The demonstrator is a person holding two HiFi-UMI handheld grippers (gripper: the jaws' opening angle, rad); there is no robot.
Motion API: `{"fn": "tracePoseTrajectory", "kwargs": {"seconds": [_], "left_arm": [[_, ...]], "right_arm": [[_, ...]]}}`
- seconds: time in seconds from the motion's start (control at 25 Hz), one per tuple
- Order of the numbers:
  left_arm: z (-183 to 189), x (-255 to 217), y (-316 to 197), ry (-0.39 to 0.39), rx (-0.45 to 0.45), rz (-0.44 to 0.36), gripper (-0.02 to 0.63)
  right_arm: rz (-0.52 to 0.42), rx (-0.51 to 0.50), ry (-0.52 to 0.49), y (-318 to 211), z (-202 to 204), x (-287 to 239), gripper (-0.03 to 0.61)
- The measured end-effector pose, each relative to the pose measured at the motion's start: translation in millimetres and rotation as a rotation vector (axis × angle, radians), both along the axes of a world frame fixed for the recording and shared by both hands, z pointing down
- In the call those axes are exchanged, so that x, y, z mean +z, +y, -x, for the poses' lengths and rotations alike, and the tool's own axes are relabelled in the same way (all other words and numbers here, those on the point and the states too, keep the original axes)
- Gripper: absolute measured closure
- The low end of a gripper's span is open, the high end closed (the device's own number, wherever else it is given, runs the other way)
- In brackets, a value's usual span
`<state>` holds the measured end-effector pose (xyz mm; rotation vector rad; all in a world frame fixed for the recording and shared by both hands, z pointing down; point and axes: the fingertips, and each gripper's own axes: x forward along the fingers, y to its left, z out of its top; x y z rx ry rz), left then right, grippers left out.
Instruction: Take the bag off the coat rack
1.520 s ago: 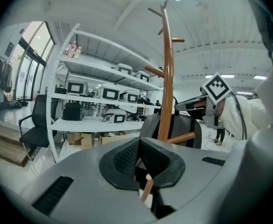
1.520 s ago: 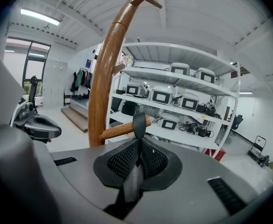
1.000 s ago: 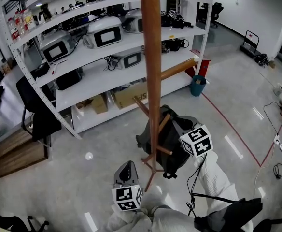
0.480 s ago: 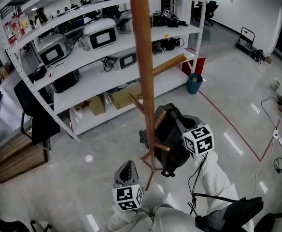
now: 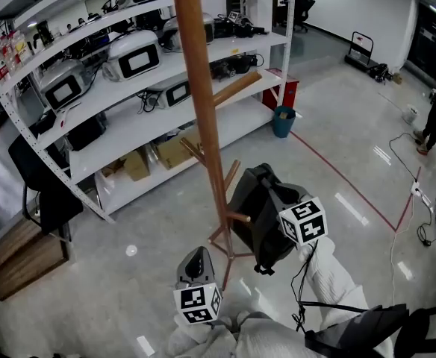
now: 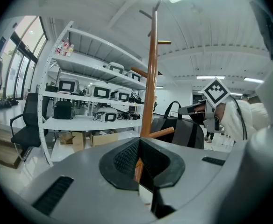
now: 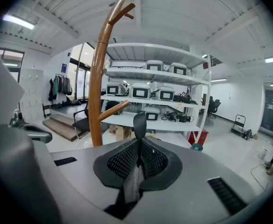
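Note:
The wooden coat rack [image 5: 195, 88] rises in the middle of the head view, with short pegs sticking out low on its pole. A black backpack-style bag [image 5: 259, 216] hangs just to the right of the pole, and a low peg ends at its left edge. My right gripper [image 5: 281, 200] is shut on the bag's dark strap [image 7: 139, 125]. In the right gripper view the rack [image 7: 98, 87] stands off to the left of that strap. My left gripper [image 5: 197, 261] is lower, in front of the rack's foot, shut on nothing. Its view shows the pole [image 6: 150, 78] and the bag [image 6: 183, 132] behind a peg.
White shelving [image 5: 128, 88] with boxy devices stands behind the rack. A black chair [image 5: 42, 177] and wooden steps [image 5: 24, 256] are at the left. A teal bin [image 5: 282, 121] sits by the shelf's end. A person [image 5: 434, 118] and floor cables [image 5: 405, 215] are at the right.
The bag and my right gripper have shifted right, away from the pole; the pegs that crossed the bag's front now lie at its left edge. The left gripper has hardly moved.

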<state>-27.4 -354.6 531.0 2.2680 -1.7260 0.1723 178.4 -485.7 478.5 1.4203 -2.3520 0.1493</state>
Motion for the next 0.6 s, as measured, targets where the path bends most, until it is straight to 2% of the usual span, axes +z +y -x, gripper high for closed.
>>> {"fn": "tracePoseTrajectory", "kwargs": {"seconds": [0.36,0.6], "left_arm": [[-13.2,-1.8,18.9,0.012,0.091,-0.002,0.612],[-29.7,1.4,34.9,0.031,0.168,0.003,0.612]], "right_arm": [[0.026,0.073,-0.029,58.4,-4.5,19.2,0.548],[0.051,0.177,-0.077,101.4,-15.4,35.3,0.549]]}}
